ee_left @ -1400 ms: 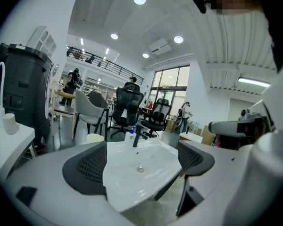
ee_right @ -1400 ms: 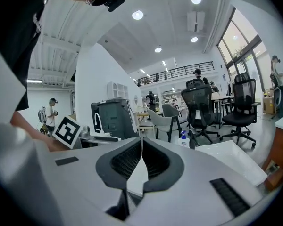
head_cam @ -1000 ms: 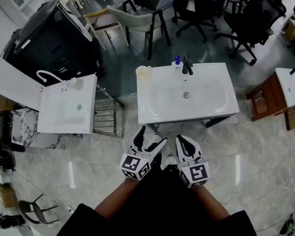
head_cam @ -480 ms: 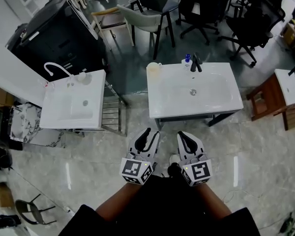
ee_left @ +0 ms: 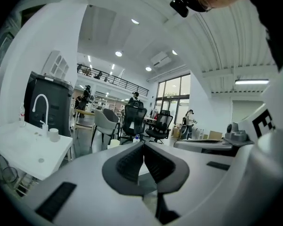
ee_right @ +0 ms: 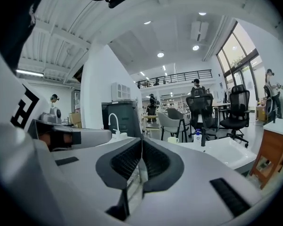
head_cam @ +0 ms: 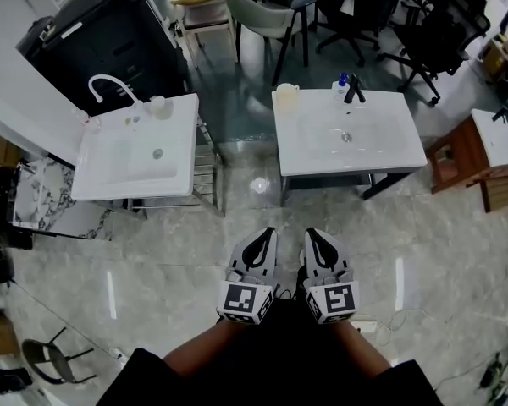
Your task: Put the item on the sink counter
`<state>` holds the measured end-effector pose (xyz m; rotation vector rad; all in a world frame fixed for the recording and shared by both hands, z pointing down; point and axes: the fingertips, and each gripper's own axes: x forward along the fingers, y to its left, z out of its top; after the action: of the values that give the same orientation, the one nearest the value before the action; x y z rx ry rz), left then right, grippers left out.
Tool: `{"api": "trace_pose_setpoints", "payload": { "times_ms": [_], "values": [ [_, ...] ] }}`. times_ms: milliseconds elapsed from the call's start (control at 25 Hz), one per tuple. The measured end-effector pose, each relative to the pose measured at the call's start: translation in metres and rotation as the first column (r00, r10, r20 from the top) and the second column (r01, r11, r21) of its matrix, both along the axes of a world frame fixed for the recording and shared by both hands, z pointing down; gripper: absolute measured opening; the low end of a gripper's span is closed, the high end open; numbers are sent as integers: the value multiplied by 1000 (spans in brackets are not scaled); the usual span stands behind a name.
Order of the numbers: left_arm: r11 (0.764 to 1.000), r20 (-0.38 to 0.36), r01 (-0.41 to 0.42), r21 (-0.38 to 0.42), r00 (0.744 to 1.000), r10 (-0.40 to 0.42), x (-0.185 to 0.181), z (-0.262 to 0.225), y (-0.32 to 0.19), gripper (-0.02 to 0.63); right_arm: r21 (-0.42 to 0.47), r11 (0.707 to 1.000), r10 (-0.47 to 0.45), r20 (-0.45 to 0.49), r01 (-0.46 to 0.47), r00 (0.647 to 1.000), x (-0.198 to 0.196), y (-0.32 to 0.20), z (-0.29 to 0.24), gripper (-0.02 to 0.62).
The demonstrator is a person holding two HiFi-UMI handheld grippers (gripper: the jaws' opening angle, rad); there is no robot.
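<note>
Down at the bottom of the head view, close against the person's body, the left gripper (head_cam: pixel 266 234) and the right gripper (head_cam: pixel 314 236) sit side by side over the pale marble floor (head_cam: pixel 178 252), both pointing forward. Seen in its own view, the left gripper (ee_left: pixel 143 150) has its dark ribbed pads pressed together with nothing between them. The right gripper (ee_right: pixel 141 149) is the same in its own view: jaws together and empty. Bare forearms (head_cam: pixel 199 353) lead back from both tools.

Ahead stand two white sink units, well apart from the grippers. The right sink bench (head_cam: pixel 385 146) carries a cream cup (head_cam: pixel 286 94) at its rear left corner, plus a blue-capped bottle (head_cam: pixel 342 81) just beside a black faucet (head_cam: pixel 353 94) along the rear edge. The left sink bench (head_cam: pixel 110 172) has a white arched faucet (head_cam: pixel 110 83) and a small white round piece (head_cam: pixel 157 104) near it. A glass panel and a metal rack lie between the two units.

Which of these things is the item of the task cannot be told; neither gripper carries anything, and the cup and bottle already stand on the right sink bench.

Behind the left unit rises a black cabinet (head_cam: pixel 93 32); a grey chair (head_cam: pixel 262 15) and dark office chairs stand further back
</note>
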<state>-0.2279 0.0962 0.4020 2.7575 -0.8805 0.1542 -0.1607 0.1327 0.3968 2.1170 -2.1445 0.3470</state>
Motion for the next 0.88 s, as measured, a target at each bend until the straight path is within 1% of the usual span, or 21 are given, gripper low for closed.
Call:
{"api": "trace_pose_setpoints", "payload": {
  "times_ms": [240,480,680,880],
  "values": [
    [999,-11,20,45,1000,-19,-33,-14,3,17,31,999,-32,-44,33,999,-32,7,-13,31],
    [998,-6,36,60,999,-36,-56,-14,6,17,25,999,-21,-53,22,998,-43,14,-4,31],
    [996,-1,62,68,998,-62,-73,-10,-4,17,37,999,23,-81,-20,996,-34,16,-13,31],
    [994,2,80,74,997,-81,-82,-8,-17,17,28,998,64,-89,-62,994,-16,16,-4,31]
  ]
}}
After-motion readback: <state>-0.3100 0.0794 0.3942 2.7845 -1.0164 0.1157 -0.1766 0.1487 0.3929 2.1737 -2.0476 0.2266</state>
